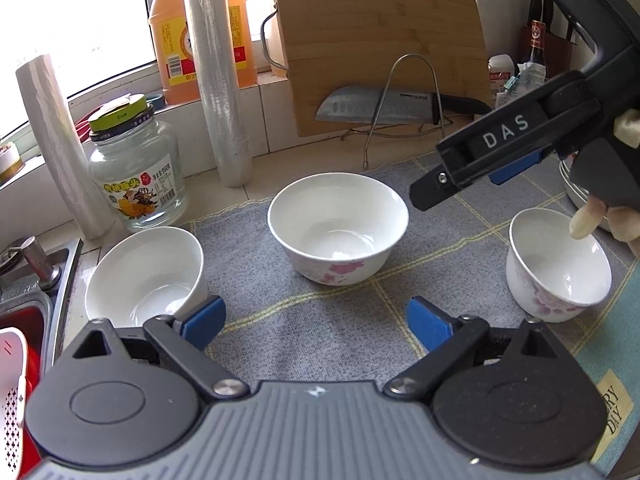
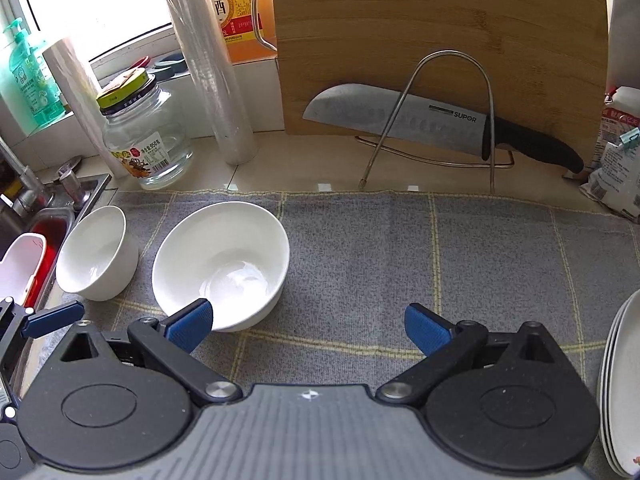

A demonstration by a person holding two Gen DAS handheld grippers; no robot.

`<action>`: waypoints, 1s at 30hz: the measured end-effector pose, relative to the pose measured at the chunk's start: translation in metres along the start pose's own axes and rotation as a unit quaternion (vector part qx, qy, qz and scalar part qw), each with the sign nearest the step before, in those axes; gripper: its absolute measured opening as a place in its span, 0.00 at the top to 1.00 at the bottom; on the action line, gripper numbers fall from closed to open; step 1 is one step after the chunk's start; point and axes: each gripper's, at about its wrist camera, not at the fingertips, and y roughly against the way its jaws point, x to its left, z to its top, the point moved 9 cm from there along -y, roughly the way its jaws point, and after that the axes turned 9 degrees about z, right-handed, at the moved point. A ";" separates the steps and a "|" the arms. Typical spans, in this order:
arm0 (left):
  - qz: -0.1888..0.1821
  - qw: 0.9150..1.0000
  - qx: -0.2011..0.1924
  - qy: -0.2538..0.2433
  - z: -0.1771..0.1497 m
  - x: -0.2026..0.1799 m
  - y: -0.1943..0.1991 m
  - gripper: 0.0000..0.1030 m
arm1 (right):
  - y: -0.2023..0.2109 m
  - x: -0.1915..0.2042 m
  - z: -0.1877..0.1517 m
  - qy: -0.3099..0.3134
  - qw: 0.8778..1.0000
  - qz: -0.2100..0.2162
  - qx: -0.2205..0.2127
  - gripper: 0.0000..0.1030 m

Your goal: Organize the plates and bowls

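Bowls (image 1: 338,226), white and glossy, two bearing pink blossoms, are sitting upright on the mat (image 1: 320,320); both grippers' jaws are gaping wide, empty.

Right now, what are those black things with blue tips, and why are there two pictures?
They are grabbing tools a person holds, one in each hand, each with a camera looking along its fingers. One picture comes from the left gripper, the other from the right gripper. Both are open and hold nothing. On the grey cloth sit a plain bowl and two flowered bowls. Plates are stacked at the right. Behind stand a knife, cutting board and jar.
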 end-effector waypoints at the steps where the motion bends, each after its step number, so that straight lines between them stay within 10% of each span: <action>1: -0.003 1.000 0.002 -0.004 0.000 -0.001 -0.003 0.06 | -0.004 0.002 0.003 0.000 1.000 0.006 0.005 0.00; 30: -0.083 0.991 -0.013 -0.103 0.012 -0.007 -0.063 0.06 | -0.080 0.026 0.047 -0.046 0.985 0.089 0.139 0.13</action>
